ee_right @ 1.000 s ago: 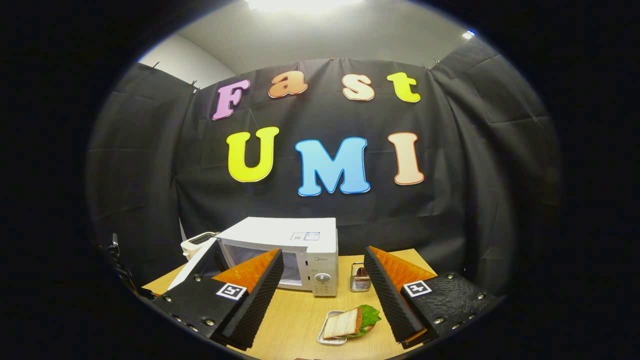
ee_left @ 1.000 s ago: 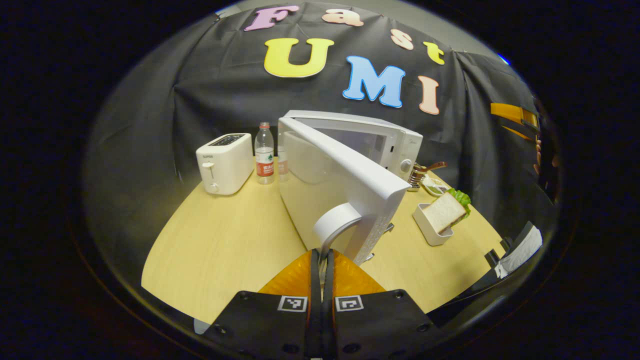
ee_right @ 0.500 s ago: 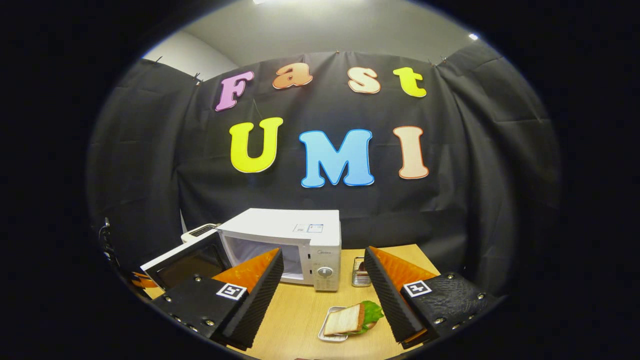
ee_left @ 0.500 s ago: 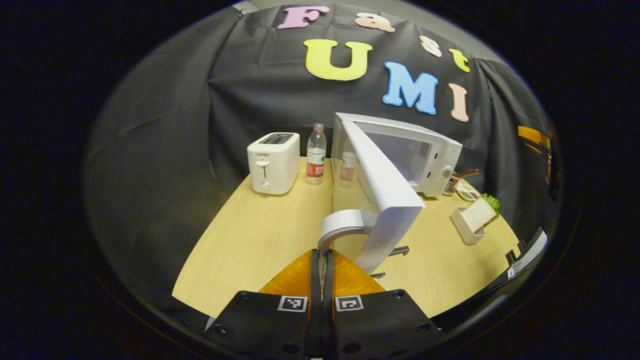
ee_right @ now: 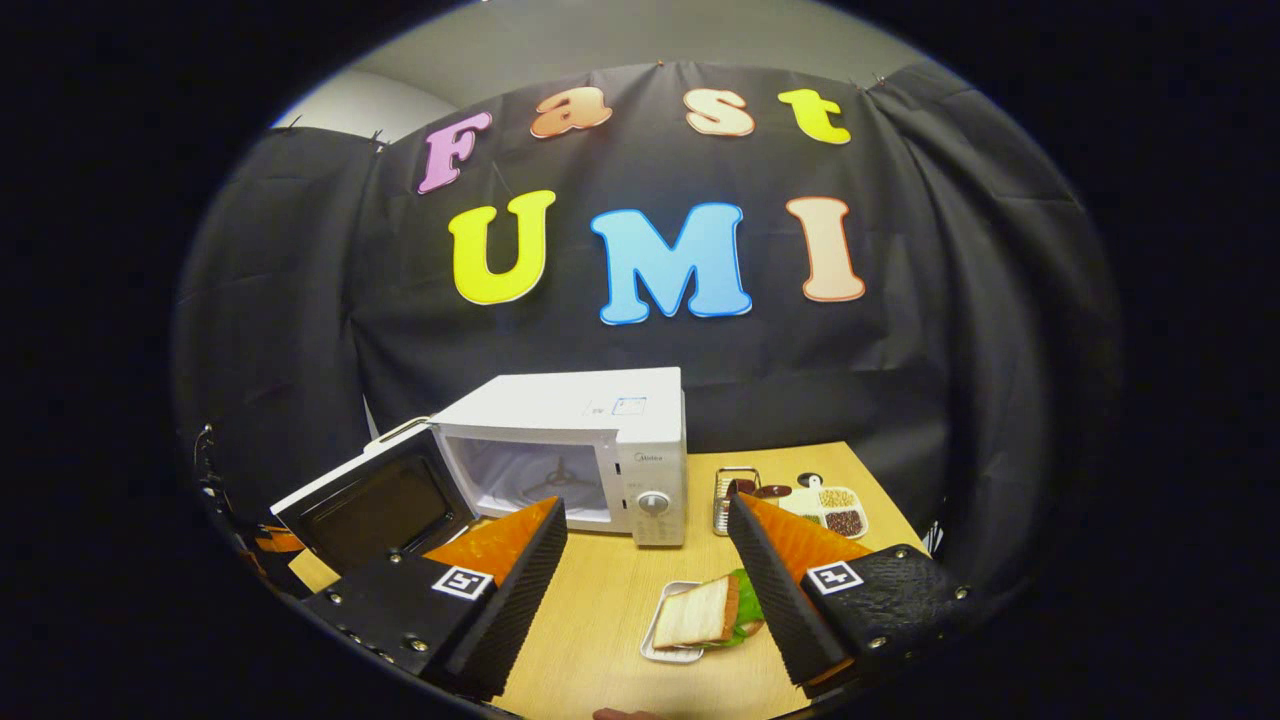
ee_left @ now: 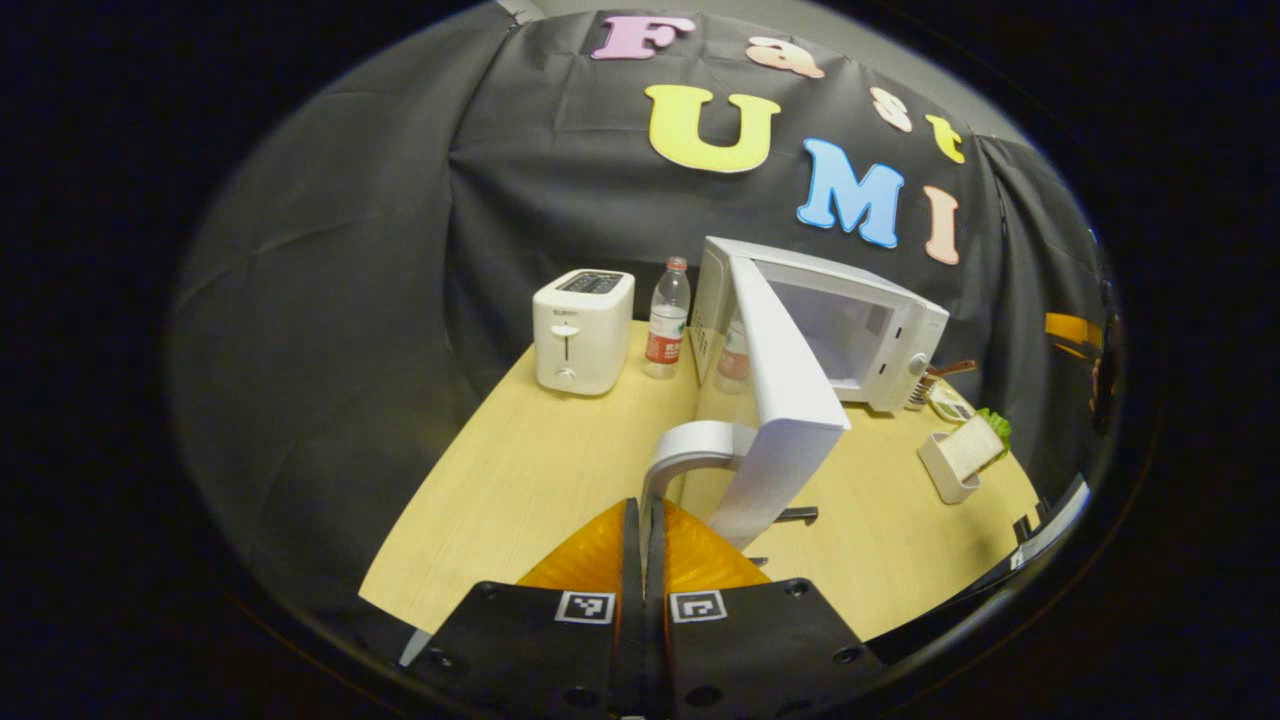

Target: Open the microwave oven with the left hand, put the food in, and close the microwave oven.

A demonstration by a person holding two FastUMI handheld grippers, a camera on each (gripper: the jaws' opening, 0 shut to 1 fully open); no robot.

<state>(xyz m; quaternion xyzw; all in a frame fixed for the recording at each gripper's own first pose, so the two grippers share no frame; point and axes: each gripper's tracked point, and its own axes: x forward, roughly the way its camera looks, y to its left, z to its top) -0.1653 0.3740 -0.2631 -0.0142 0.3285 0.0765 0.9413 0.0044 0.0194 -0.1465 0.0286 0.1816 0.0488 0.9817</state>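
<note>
Door opened, food not yet loaded.
The left gripper [ee_left: 645, 515] is closed on the curved white door handle [ee_left: 690, 447]; the white microwave oven [ee_right: 580, 445] is swung wide open. The right gripper [ee_right: 648, 560] is held spread and empty above the sandwich with lettuce in a small white tray [ee_right: 700, 625] on the light wooden table [ee_right: 610, 600]. Loading and closing are left.

On the tabletop [ee_left: 520, 480], toaster [ee_left: 583, 331] sits left of the bottle [ee_left: 667, 320], microwave [ee_left: 850, 320] right of both (sandwich tray [ee_right: 690, 630] in front).
</note>
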